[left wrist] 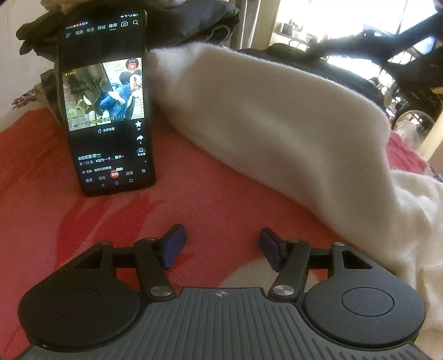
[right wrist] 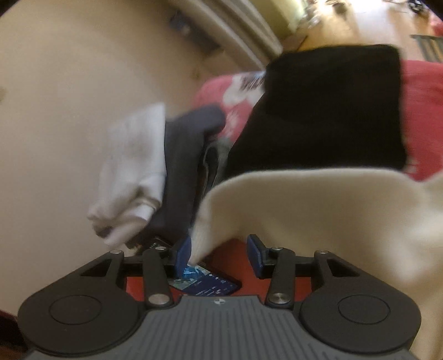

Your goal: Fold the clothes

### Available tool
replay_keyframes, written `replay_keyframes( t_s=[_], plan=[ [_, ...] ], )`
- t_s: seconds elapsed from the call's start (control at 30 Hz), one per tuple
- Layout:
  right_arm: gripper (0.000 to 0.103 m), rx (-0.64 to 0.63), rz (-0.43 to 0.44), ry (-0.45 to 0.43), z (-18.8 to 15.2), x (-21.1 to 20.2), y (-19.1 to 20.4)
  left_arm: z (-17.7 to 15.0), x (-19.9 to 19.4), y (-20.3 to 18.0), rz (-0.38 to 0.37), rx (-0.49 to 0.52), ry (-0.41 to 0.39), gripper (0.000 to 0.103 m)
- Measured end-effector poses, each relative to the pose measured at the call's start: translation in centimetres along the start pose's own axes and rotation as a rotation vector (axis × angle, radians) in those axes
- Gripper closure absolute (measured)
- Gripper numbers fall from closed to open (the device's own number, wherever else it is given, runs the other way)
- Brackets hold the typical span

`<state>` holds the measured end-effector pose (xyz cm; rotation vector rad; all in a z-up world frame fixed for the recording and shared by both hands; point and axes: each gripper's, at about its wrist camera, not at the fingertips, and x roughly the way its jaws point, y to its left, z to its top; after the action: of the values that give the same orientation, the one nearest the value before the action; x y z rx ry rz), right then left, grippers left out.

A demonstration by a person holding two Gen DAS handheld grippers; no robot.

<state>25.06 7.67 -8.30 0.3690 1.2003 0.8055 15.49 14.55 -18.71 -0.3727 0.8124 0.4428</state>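
In the left wrist view, a phone (left wrist: 106, 108) stands propped at far left, screen lit, leaning against a dark pile (left wrist: 177, 25) of clothes behind it. It rests on a red blanket (left wrist: 207, 199) with pale patches. Right of the phone, a cream garment (left wrist: 277, 119) lies in a long thick fold across the blanket and spreads down to the right edge. Behind it lies more dark cloth (left wrist: 346, 72), with a bright window beyond. The left gripper (left wrist: 223, 245) hovers low over bare blanket with its jaws wide and nothing between its 2 blue pads (left wrist: 173, 246), just short of the cream garment's near edge.

In the right wrist view, which is blurred, a white garment (right wrist: 133, 171) hangs at left beside a navy one (right wrist: 185, 169). Further right a black folded piece (right wrist: 332, 110) lies on the red blanket (right wrist: 423, 110). The cream garment (right wrist: 318, 216) fills the lower right, and 1 corner of it droops between the jaws of the right gripper (right wrist: 221, 254), which stand wide apart; the corner touches the left pad (right wrist: 184, 256). The phone (right wrist: 205, 279) shows below.
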Motion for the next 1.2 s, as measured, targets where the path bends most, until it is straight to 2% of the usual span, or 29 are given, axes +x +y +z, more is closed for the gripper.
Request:
replay_keyframes(
  t_s=[0.13,0.23,0.57,0.7,0.73,0.77,0.83,1.07,1.2],
  plan=[
    [0.056,-0.011,0.009,0.071,0.7,3.7,0.9,0.1,0.2,0.4,-0.001,-0.027,-0.005,0.042],
    [0.056,-0.026,0.013,0.097,1.0,5.4,1.5,-0.7,-0.6,2.3,-0.002,-0.044,-0.008,0.041],
    [0.056,-0.061,0.003,0.138,0.9,7.2,2.0,-0.3,-0.5,2.5,-0.014,-0.064,-0.007,0.038],
    [0.066,-0.083,-0.007,0.133,0.7,7.5,1.9,-0.3,-0.6,3.1,-0.019,-0.082,-0.008,0.038],
    [0.078,-0.085,-0.009,0.124,0.7,7.2,1.9,-0.4,-0.6,3.2,-0.019,-0.083,-0.009,0.038],
    [0.086,-0.086,-0.010,0.111,0.7,6.8,1.8,-0.4,-0.6,3.3,-0.017,-0.082,-0.010,0.038],
    [0.096,-0.087,-0.011,0.084,0.8,5.9,1.8,-0.4,-0.7,3.4,-0.013,-0.077,-0.012,0.038],
    [0.098,-0.093,-0.016,-0.007,1.0,2.7,1.4,-0.4,-0.8,3.7,-0.004,-0.086,-0.031,0.037],
    [0.098,-0.084,-0.028,-0.077,0.8,-1.7,0.5,-0.3,-0.9,4.2,-0.006,-0.091,-0.036,0.037]
  ],
)
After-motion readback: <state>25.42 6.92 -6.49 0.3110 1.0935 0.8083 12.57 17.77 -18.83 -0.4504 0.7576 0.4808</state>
